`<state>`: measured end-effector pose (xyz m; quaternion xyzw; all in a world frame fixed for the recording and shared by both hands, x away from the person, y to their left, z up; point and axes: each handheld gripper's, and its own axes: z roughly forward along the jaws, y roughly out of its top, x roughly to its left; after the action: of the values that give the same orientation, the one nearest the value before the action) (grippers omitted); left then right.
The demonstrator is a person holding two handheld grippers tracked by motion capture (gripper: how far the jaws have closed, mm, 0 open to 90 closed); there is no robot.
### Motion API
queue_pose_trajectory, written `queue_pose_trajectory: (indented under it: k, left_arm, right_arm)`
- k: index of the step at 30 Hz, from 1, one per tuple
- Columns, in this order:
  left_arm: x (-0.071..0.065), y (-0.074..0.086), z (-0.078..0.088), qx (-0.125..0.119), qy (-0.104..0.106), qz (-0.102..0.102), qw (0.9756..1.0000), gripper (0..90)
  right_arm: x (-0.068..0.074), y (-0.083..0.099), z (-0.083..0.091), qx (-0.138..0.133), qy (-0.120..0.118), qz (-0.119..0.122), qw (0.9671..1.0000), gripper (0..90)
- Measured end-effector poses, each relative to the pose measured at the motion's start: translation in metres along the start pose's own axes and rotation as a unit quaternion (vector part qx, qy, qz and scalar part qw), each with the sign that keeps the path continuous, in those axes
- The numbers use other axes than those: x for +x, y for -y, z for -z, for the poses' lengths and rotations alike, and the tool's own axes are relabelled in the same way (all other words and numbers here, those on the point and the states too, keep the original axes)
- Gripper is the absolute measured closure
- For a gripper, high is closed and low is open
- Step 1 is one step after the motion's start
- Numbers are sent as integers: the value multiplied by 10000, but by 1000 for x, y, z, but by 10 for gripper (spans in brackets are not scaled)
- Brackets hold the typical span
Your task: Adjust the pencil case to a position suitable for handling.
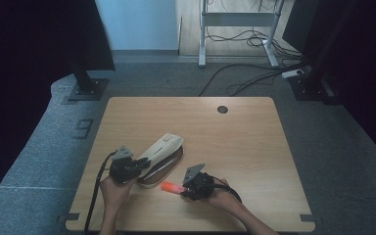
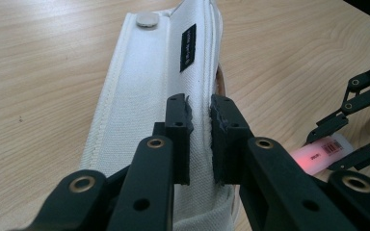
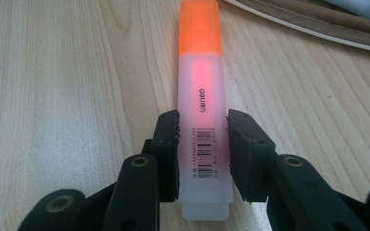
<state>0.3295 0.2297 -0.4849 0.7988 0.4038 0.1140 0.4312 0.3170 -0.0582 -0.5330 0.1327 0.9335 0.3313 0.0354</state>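
Note:
A white fabric pencil case (image 1: pixel 162 145) lies left of the table's middle, its flap lifted off the brown-lined lower half (image 1: pixel 170 166). My left gripper (image 1: pixel 143 164) is shut on the near edge of that flap (image 2: pixel 144 86), and the pads (image 2: pixel 201 113) pinch the cloth. An orange highlighter (image 1: pixel 169 186) lies flat on the wood just in front of the case. My right gripper (image 1: pixel 182 189) is shut on its clear barcoded end (image 3: pixel 201 159), and the orange cap (image 3: pixel 200 29) points away from the jaws. The left gripper view also catches the highlighter (image 2: pixel 318 155) and the right gripper's linkages (image 2: pixel 361 96).
The wooden table (image 1: pixel 245 147) has a round cable hole (image 1: pixel 222 109) near its far edge. Bare wood spreads to the right and behind the case. On the floor beyond stand a black post base (image 1: pixel 85 88), a desk frame (image 1: pixel 203 54) and loose cables (image 1: pixel 245 81).

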Motion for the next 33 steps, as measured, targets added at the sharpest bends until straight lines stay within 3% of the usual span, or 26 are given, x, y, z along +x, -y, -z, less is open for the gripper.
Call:
queue_pose_trajectory:
  k: [8, 20, 33]
  left_arm:
    - [0, 0, 1, -10, 21, 12, 10000, 792]
    - [1, -1, 3, -56, 84, 58, 9999, 792]
    - [0, -1, 4, -69, 135, 52, 9999, 792]
  right_arm:
    - [-3, 2, 6, -148, -60, -184, 9997, 652]
    - [-21, -12, 22, -292, 272, -280, 9988, 652]
    - [-41, -33, 12, -180, 391, -356, 9984, 652]
